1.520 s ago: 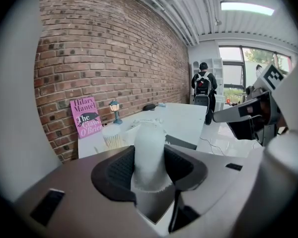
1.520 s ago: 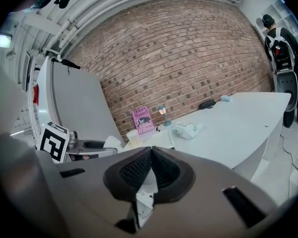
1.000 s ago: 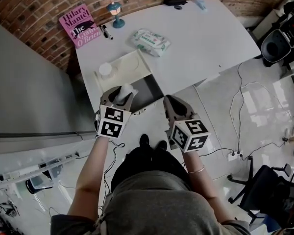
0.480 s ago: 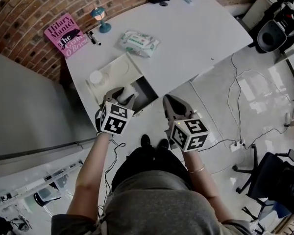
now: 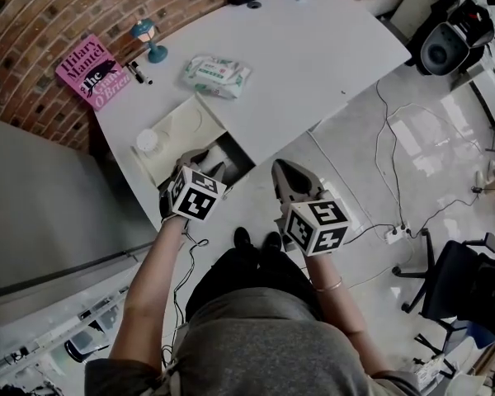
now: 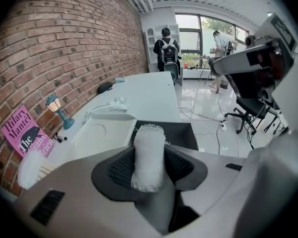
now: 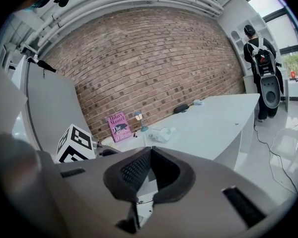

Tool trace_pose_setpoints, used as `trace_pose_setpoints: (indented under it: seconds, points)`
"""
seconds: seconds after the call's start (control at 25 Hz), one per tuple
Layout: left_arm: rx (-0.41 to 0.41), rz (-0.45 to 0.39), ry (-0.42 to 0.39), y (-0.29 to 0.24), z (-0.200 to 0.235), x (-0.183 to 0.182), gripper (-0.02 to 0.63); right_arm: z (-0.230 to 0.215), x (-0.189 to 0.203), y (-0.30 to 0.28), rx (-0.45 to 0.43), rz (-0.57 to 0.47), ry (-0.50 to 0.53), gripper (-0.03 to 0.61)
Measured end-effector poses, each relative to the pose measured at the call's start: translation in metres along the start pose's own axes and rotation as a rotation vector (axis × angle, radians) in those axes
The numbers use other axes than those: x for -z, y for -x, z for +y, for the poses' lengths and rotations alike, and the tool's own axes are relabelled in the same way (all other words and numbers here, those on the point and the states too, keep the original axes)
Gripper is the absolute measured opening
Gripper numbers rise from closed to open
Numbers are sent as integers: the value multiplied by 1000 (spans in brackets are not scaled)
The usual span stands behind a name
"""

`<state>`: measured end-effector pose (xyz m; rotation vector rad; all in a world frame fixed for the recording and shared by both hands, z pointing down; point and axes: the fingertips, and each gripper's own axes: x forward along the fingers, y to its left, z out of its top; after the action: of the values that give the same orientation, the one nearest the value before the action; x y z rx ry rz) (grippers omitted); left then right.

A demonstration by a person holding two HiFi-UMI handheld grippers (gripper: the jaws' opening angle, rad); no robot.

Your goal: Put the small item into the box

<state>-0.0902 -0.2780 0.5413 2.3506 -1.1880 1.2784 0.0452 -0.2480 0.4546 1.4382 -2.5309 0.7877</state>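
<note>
Over on the left of the surface [image 5: 313, 48], a pink book [image 5: 93, 71] and a little lamp [image 5: 148, 40] are parked by the brick wall. A pack of wipes [image 5: 216, 75] is lying a bit further in. None of that looks needed for this job.

The box [image 6: 181, 133] is sat at the near edge of the surface. What looks like its pale lid is flipped open to the left, and a dark compartment is exposed beside it.

The left hand-held gripper [image 5: 205, 165] is clamped on the small item [image 6: 148, 155]. It's a white gauze-like roll, stood upright between the pads with its frayed top poking out past them. It's held in the air right at the near edge of the box, so it's not in yet.

So the step in hand is probably the carry. The pick-up looks done and the drop hasn't been made.

For the next move, the roll probably needs to be brought forward over the dark compartment and lowered a touch. Only then should the jaws be let go, so it lands inside and not on the lid or the rim. Being soft and light, it might cling to a pad, so a clean release should be watched for.

The right hand-held gripper [image 7: 149, 152] is held off to the right, away from the surface. Its jaws are together and nothing is between them. It doesn't seem to be needed here.
</note>
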Motion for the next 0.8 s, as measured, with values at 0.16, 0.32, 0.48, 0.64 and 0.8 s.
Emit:
trace_pose_setpoints:
  seconds: [0.16, 0.32, 0.48, 0.64, 0.8]
  points:
    - [23, 38, -24, -12, -5, 2, 186, -8, 0, 3, 22, -3, -15, 5]
    - [57, 63, -37, -22, -12, 3, 186, -13, 1, 4, 38, -3, -24, 5]
    - [83, 91, -43, -29, -16, 5, 186, -15, 2, 3, 39, 3, -27, 5]
    - [91, 119, -42, -35, -18, 9, 186, -15, 2, 3, 39, 5, -27, 5]
    - [96, 140, -41, -41, -19, 13, 186, -16, 3, 2, 41, 13, -26, 5]
